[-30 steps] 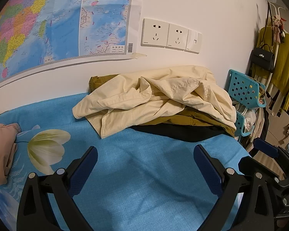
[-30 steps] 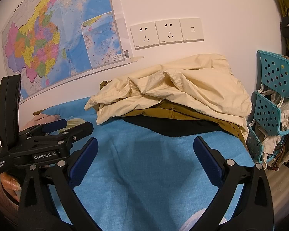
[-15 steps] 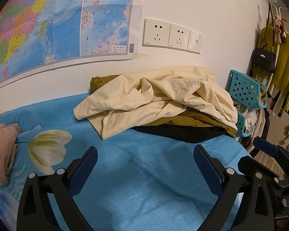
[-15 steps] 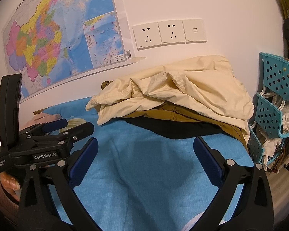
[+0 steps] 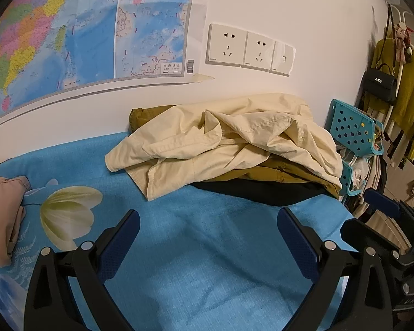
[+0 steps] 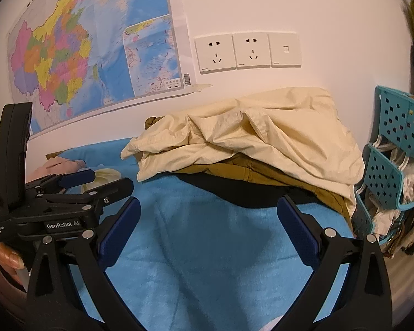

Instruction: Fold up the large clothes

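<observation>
Plainly, the step in hand is the reach for the top garment, and neither tool grips anything yet: the left tool (image 5: pixel 207 244) and the right tool (image 6: pixel 208 231) each hover with fingers spread wide apart over the bare blue sheet (image 5: pixel 207 262). The cream jacket (image 5: pixel 223 140) lies crumpled on top of a heap against the wall, with an olive garment (image 5: pixel 276 172) and a black garment (image 5: pixel 256 191) under it. A good pick probably takes only the cream layer, so each tool should close on a free edge, such as the hem corner nearest the sheet, and lift it clear before spreading it flat. Pinching too deep risks dragging the olive piece along. A pink garment (image 5: pixel 0 207) lies well apart at the left.
</observation>
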Motion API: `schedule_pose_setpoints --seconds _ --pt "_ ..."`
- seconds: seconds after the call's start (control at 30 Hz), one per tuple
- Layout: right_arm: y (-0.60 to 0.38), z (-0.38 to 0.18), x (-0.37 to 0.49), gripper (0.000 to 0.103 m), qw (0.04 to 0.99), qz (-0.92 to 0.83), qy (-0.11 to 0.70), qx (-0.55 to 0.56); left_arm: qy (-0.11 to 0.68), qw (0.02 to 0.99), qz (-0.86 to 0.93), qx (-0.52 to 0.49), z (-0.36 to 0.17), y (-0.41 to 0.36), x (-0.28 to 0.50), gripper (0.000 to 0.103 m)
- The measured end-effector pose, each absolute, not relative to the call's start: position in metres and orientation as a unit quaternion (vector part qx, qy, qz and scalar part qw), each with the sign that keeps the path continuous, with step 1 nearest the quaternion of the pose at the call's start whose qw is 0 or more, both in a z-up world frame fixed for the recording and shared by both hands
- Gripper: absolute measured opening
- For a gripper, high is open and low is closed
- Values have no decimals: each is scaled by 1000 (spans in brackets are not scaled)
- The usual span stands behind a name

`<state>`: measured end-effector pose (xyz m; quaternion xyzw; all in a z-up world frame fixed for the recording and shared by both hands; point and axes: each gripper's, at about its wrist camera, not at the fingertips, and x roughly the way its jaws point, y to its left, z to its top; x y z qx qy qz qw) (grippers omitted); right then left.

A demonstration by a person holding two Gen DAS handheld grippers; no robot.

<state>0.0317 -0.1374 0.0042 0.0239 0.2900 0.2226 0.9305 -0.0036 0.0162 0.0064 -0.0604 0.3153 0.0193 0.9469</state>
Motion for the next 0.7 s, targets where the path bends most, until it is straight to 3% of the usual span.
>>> schedule_pose_setpoints --seconds 0.43,0.7 --pt "-117 13 56 97 929 238 282 -29 323 944 27 -67 9 28 24 96" --pt "-82 26 112 97 922 250 274 -113 349 930 71 -95 -13 66 61 96"
